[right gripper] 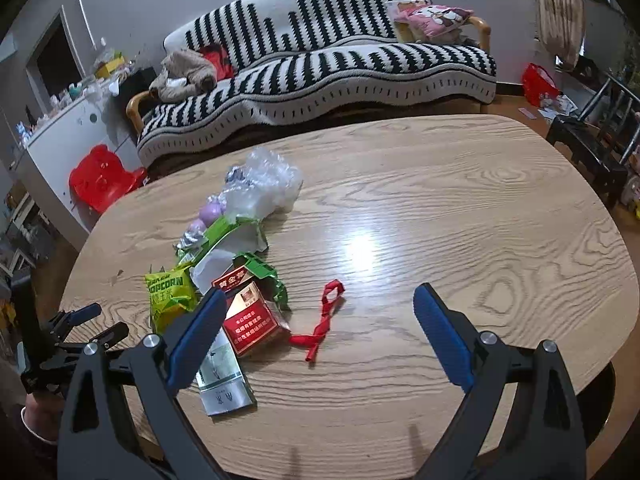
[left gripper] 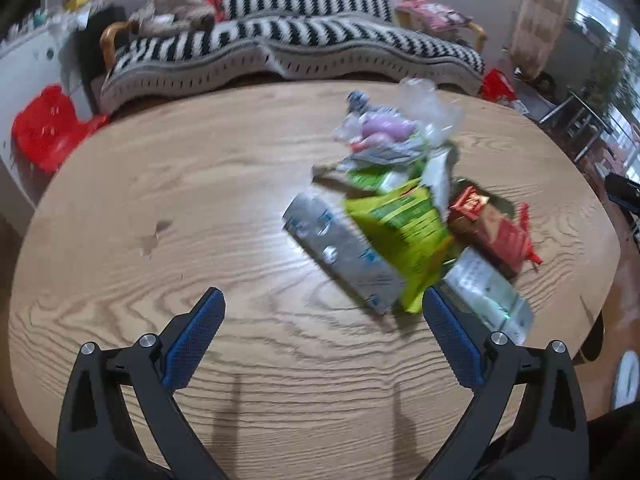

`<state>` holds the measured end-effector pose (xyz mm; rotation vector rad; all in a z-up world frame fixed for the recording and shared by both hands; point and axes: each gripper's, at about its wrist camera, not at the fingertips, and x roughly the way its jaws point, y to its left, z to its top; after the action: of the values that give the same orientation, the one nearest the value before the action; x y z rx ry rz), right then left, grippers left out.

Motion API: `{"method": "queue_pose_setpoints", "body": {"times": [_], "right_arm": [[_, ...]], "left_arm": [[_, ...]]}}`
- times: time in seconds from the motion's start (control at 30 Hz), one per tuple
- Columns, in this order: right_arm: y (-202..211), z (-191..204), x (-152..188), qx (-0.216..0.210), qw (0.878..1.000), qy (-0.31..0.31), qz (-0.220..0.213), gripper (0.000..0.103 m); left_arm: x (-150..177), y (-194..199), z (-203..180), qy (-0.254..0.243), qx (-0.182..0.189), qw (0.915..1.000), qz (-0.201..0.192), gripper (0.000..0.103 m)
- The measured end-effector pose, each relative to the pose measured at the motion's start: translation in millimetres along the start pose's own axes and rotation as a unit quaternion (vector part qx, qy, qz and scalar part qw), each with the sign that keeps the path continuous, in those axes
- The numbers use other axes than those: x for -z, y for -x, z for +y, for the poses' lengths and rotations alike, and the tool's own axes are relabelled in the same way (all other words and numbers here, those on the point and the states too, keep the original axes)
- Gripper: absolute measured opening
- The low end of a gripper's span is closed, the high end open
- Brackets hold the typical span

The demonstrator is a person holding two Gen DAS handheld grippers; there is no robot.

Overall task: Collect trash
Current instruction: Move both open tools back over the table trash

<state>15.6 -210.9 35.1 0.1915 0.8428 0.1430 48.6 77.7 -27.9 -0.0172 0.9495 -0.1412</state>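
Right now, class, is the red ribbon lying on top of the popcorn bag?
No. The red ribbon lies on bare table, apart from the popcorn bag.

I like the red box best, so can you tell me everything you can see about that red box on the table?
The red box looks like a small cardboard cigarette pack, glossy as if wrapped in clear film. It has a gold band with characters at its top and white writing on the red lower part. It lies flat, face up, on the wooden table at the near end of the trash pile. It rests partly on a silver-white packet, a green wrapper lies at its top, and a red ribbon lies just beside it. Nothing grips it.
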Motion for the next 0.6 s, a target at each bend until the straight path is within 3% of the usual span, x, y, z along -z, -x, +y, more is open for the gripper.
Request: {"method": "queue_pose_setpoints", "body": {"times": [0.13, 0.3, 0.53, 0.6], "right_arm": [[-9, 2, -1, 0.0, 1.0, 0.008, 0.01, 0.091], [-18, 6, -2, 0.005, 1.0, 0.017, 0.019, 0.091], [-29, 6, -1, 0.01, 0.999, 0.022, 0.03, 0.091], [-30, 7, -1, 0.01, 0.999, 0.023, 0.031, 0.091]], "left_arm": [[-5, -26, 5, 0.036, 0.002, 0.9991, 0.023, 0.096], [-14, -44, 4, 0.058, 0.005, 0.9981, 0.019, 0.096], [-14, -54, 34, 0.083, -0.026, 0.9945, 0.058, 0.096], [-12, -51, 49, 0.125, 0.0, 0.9903, 0.061, 0.096]]}}
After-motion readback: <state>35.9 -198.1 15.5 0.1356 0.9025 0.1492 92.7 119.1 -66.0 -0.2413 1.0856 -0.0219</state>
